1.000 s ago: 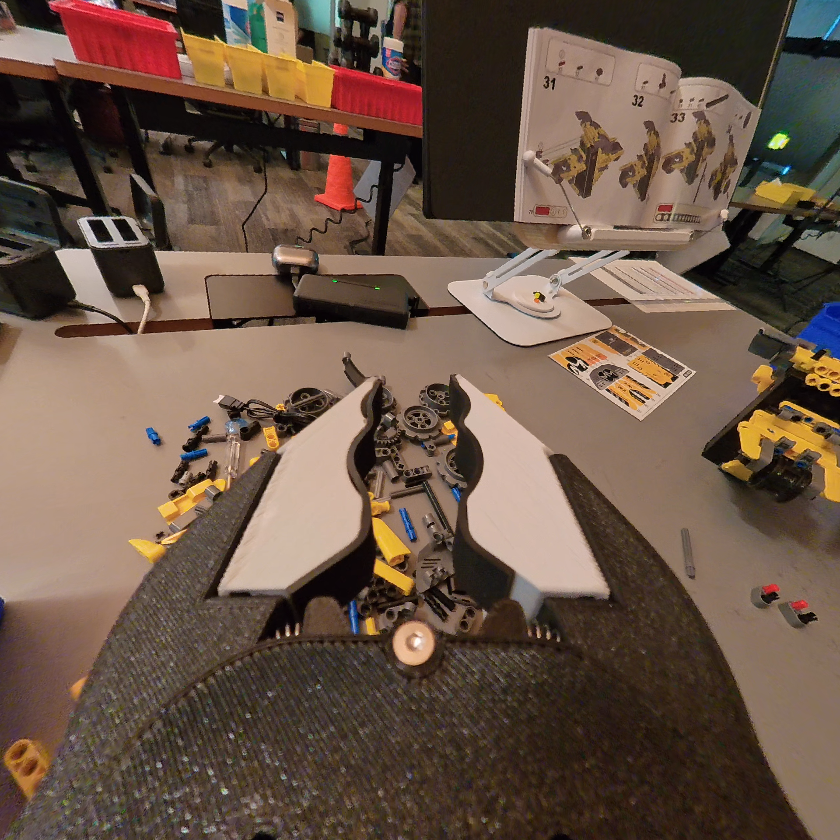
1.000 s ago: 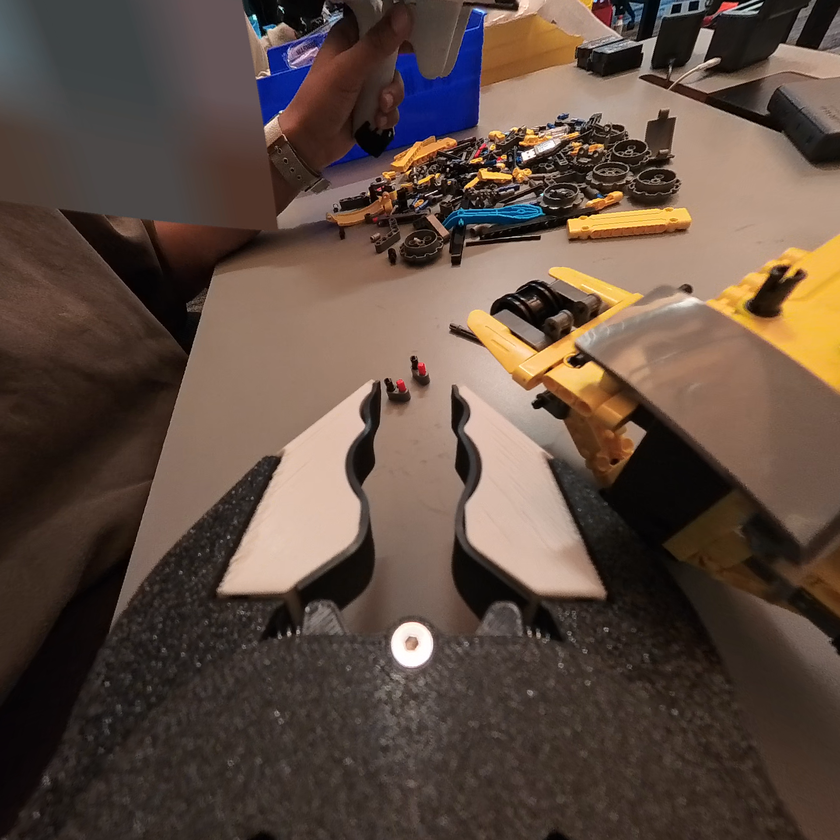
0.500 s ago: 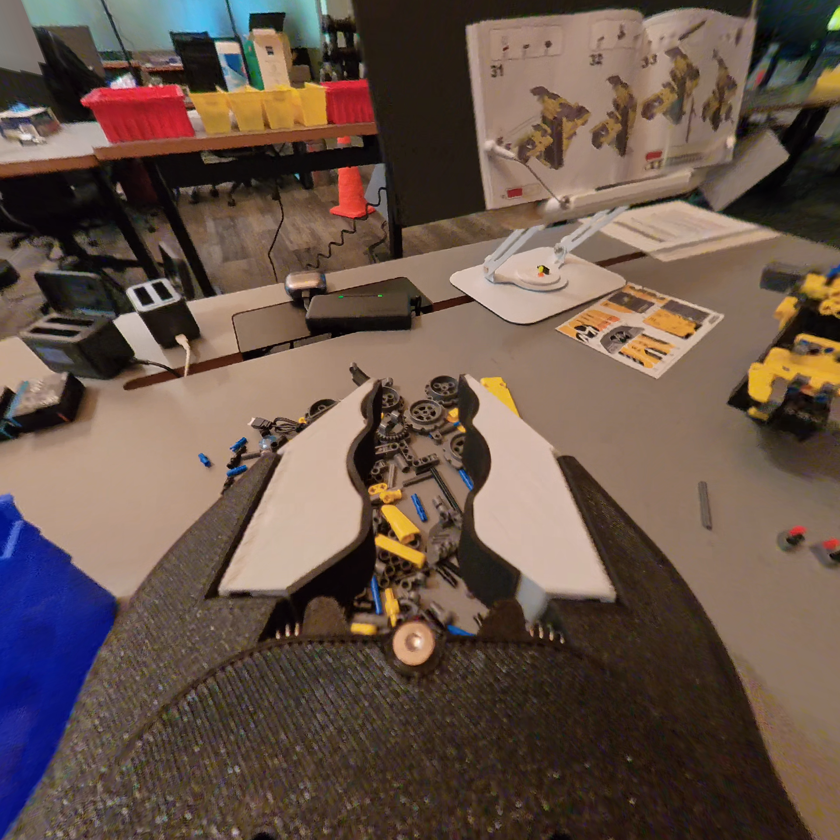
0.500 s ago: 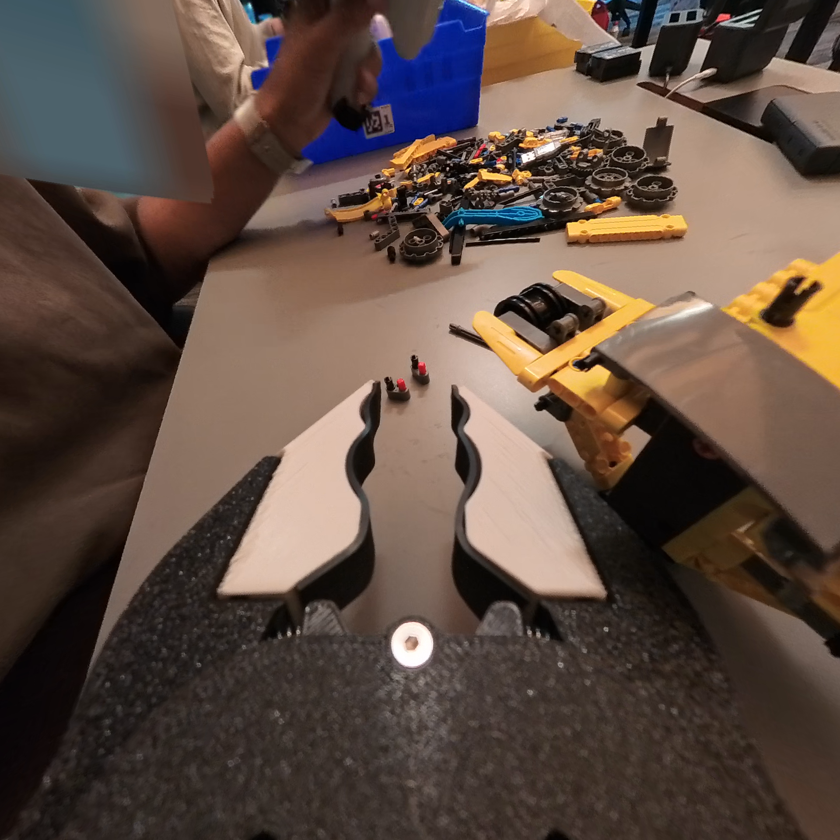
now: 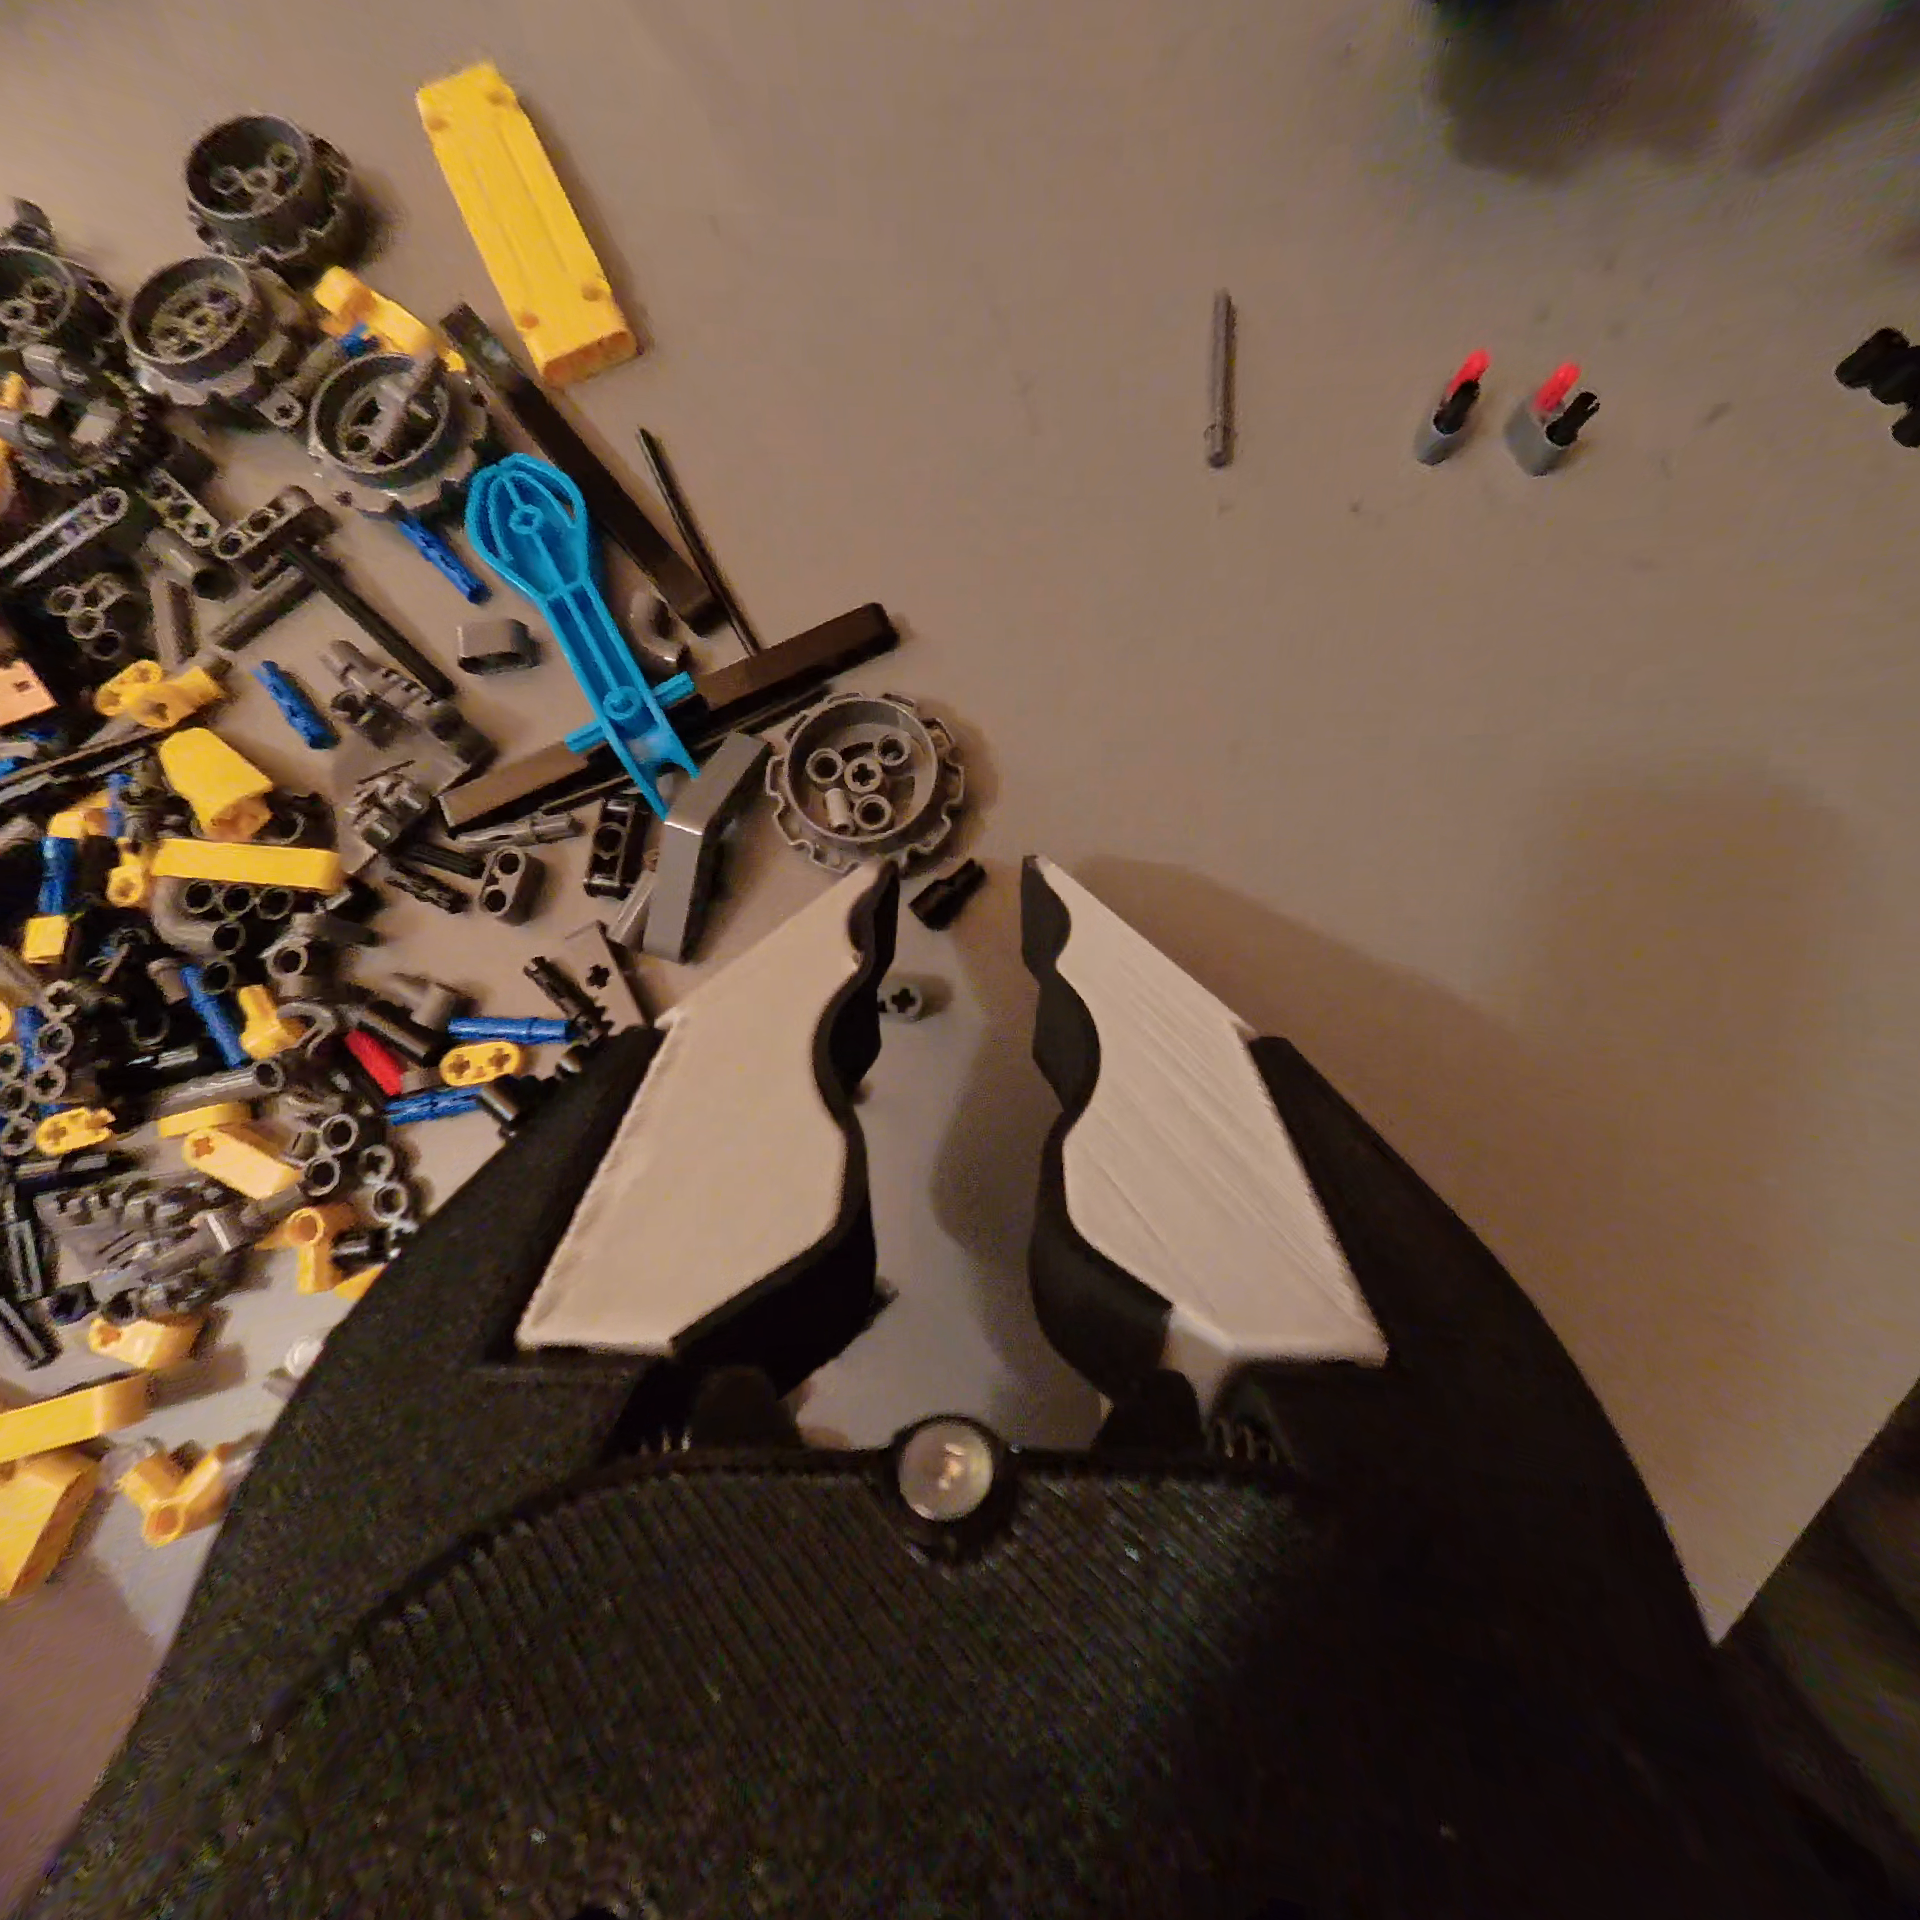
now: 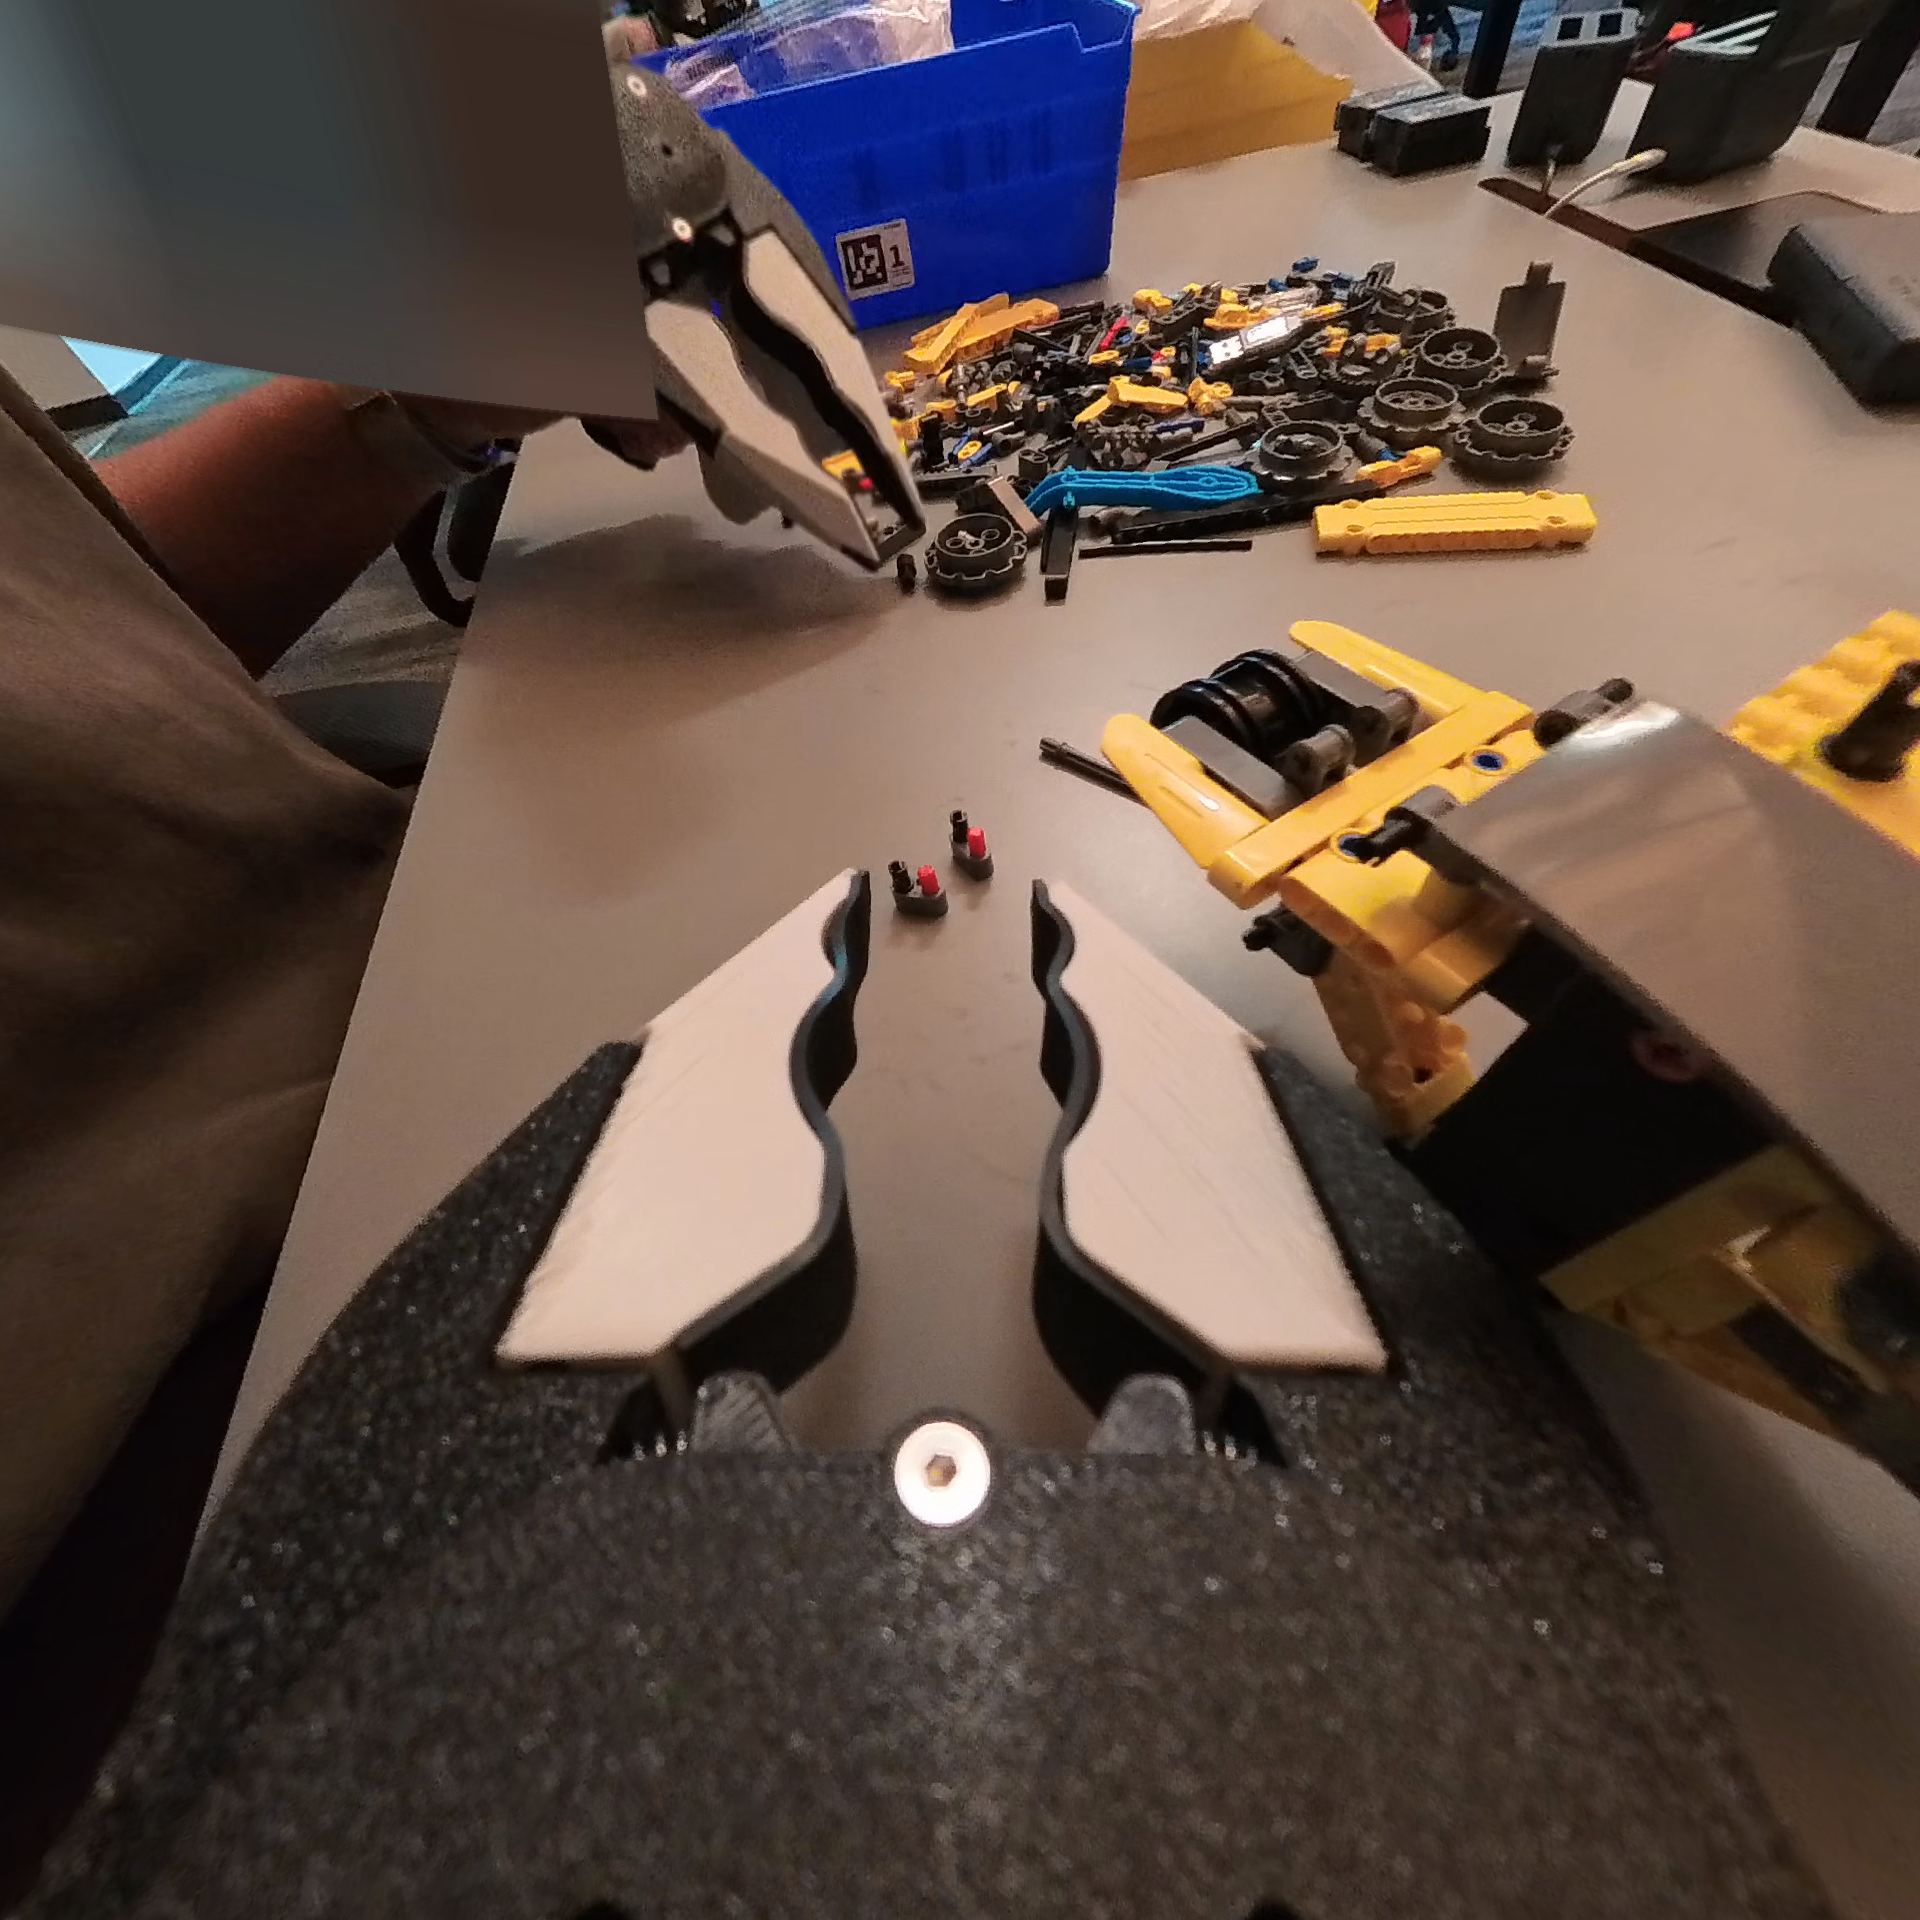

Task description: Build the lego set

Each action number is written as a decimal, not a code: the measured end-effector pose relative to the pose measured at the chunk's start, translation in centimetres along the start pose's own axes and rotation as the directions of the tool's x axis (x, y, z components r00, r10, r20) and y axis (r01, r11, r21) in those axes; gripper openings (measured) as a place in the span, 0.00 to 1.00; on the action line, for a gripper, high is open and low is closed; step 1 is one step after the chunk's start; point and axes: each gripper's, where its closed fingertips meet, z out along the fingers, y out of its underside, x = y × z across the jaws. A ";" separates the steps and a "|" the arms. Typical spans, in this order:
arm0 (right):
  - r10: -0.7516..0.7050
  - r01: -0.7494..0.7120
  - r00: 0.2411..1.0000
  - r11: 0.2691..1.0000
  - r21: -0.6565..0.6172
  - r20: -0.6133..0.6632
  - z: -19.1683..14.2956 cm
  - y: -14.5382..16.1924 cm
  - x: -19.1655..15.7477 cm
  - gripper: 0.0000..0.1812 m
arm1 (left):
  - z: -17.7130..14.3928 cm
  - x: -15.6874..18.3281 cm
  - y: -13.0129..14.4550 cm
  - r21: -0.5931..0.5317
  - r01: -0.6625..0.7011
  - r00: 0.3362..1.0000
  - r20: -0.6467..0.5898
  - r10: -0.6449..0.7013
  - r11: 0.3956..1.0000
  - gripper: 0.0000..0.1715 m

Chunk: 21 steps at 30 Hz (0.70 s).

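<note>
My left gripper (image 5: 958, 883) is open and empty, pointing down at the grey table (image 5: 1351, 675) at the right edge of a pile of loose building-toy parts (image 5: 208, 935). A small black pin (image 5: 948, 891) lies between its tips. A small grey bush (image 5: 902, 1003) and a grey toothed wheel (image 5: 862, 779) lie close by. The right wrist view shows this gripper (image 6: 883, 535) low over the pile (image 6: 1195, 416). My right gripper (image 6: 948, 891) is open and empty, just above the table. Two small grey pieces with red pins (image 6: 920, 888) lie just beyond its tips.
A partly built yellow and black model (image 6: 1455, 883) stands close on the right of my right gripper. A blue bin (image 6: 935, 145) stands behind the pile. A blue tool (image 5: 582, 613), a yellow panel (image 5: 525, 223) and a grey axle (image 5: 1221, 379) lie on the table. A person's arm is at the left. Tip to tip, the grippers are about 20 cm apart.
My left gripper has tipped down from above the pile and dropped to the pile's right edge, over the black pin. My right gripper has hardly moved.
</note>
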 end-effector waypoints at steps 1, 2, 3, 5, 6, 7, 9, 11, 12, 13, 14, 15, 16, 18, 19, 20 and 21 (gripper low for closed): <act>0.000 0.000 1.000 1.000 0.003 -0.001 0.0 0.0 0.0 0.17 | 0.2 0.1 0.0 -0.002 0.003 1.000 -0.004 -0.003 1.000 0.12; 0.000 0.000 1.000 1.000 0.006 -0.002 -0.1 -0.1 0.0 0.17 | 0.3 0.0 0.1 -0.008 0.007 1.000 -0.003 -0.007 1.000 0.12; 0.001 -0.001 1.000 1.000 0.009 -0.002 -0.1 -0.1 0.1 0.17 | 0.5 -0.2 0.3 -0.017 0.009 1.000 0.004 -0.009 1.000 0.13; 0.002 -0.002 1.000 1.000 0.013 -0.003 -0.2 -0.2 0.1 0.17 | 0.7 -0.4 0.5 -0.027 0.009 1.000 0.012 -0.009 1.000 0.13; 0.002 -0.002 1.000 1.000 0.014 -0.003 -0.2 -0.2 0.1 0.17 | 0.7 -0.4 0.5 -0.025 0.009 1.000 0.015 -0.009 1.000 0.13; 0.001 -0.001 1.000 1.000 0.014 -0.004 -0.2 -0.2 0.1 0.17 | 0.6 -0.4 0.4 -0.017 0.010 1.000 0.017 -0.010 1.000 0.13; -0.001 0.001 1.000 1.000 0.013 -0.005 -0.2 -0.2 0.1 0.17 | 0.3 -0.3 0.0 0.009 0.019 1.000 0.011 -0.019 1.000 0.13; -0.003 0.003 1.000 1.000 0.011 -0.005 -0.2 -0.1 0.0 0.17 | -0.4 -0.7 -0.5 0.042 0.037 0.999 0.016 -0.038 0.998 0.13; -0.004 0.004 1.000 1.000 0.009 -0.005 -0.1 -0.1 0.0 0.17 | -0.8 -1.1 -0.8 0.064 0.050 0.998 0.024 -0.051 0.997 0.13; -0.005 0.005 1.000 1.000 0.008 -0.004 -0.1 -0.1 0.0 0.17 | -1.2 -1.7 -1.1 0.087 0.067 0.997 0.040 -0.071 0.994 0.12; -0.006 0.006 1.000 1.000 0.007 -0.005 -0.1 -0.1 0.0 0.17 | -1.6 -2.7 -1.3 0.109 0.089 0.993 0.071 -0.097 0.990 0.11; -0.008 0.008 1.000 1.000 0.007 -0.005 -0.1 -0.1 0.0 0.17 | -2.0 -4.1 -1.5 0.128 0.117 0.984 0.122 -0.132 0.985 0.10; -0.008 0.008 1.000 1.000 0.006 -0.005 -0.1 -0.1 0.0 0.17 | -2.4 -5.7 -1.4 0.142 0.150 0.968 0.181 -0.175 0.978 0.10; -0.010 0.010 1.000 1.000 0.003 -0.004 0.0 0.0 -0.1 0.17 | -2.4 -8.5 -0.8 0.131 0.216 0.930 0.275 -0.245 0.967 0.09; -0.011 0.011 1.000 1.000 0.001 -0.004 0.0 0.0 -0.1 0.17 | -2.1 -9.3 -0.3 0.108 0.246 0.917 0.296 -0.267 0.963 0.09; -0.013 0.013 1.000 1.000 0.001 -0.005 0.0 0.0 -0.1 0.17 | -1.5 -9.9 0.1 0.082 0.277 0.905 0.312 -0.289 0.957 0.08; -0.014 0.014 1.000 1.000 0.001 -0.007 0.0 0.0 -0.1 0.17 | -1.0 -10.4 0.6 0.059 0.311 0.893 0.323 -0.313 0.949 0.05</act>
